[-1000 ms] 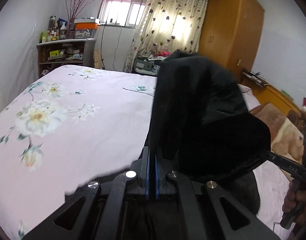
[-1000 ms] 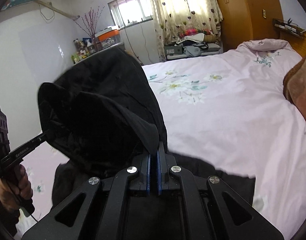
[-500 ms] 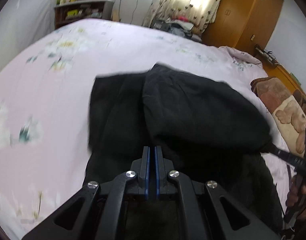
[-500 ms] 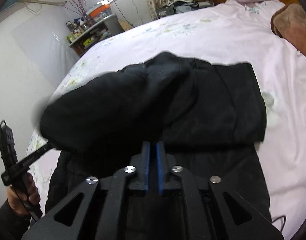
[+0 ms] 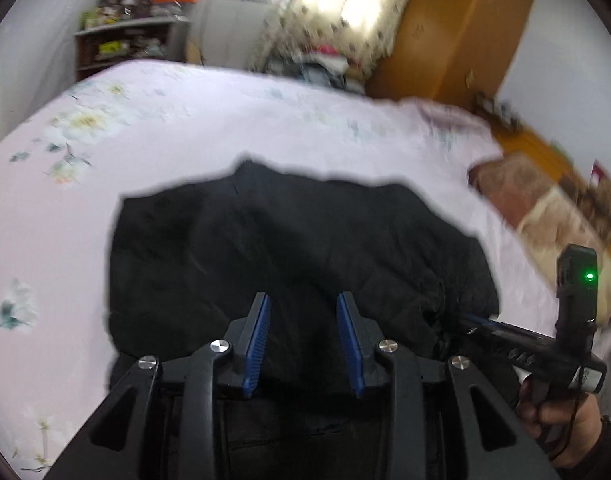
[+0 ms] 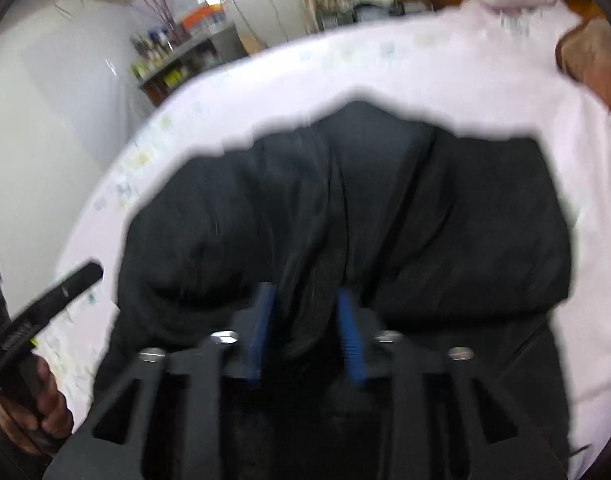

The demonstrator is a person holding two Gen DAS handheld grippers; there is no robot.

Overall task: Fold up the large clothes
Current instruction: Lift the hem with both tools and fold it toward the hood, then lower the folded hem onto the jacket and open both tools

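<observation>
The large black padded garment [image 5: 297,248] lay folded over on the pale pink flowered bedsheet [image 5: 165,128], just ahead of both pairs of fingers. The left gripper [image 5: 303,334] had its blue fingers [image 5: 259,336] spread wide and held nothing. The right gripper [image 6: 305,332] stood wide too, with a ridge of cloth between its fingers. To finish well, both should back away low without catching the top layer.

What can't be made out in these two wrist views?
- Garment: near edge hidden behind the left gripper and, in the right wrist view, the right gripper; its type is unreadable.
- Right gripper: motion blur hides whether cloth between its blue fingers is touched.
- Shelf: items too small and blurred.
- Brown blanket: cut off by the right edge of the left wrist view.
</observation>
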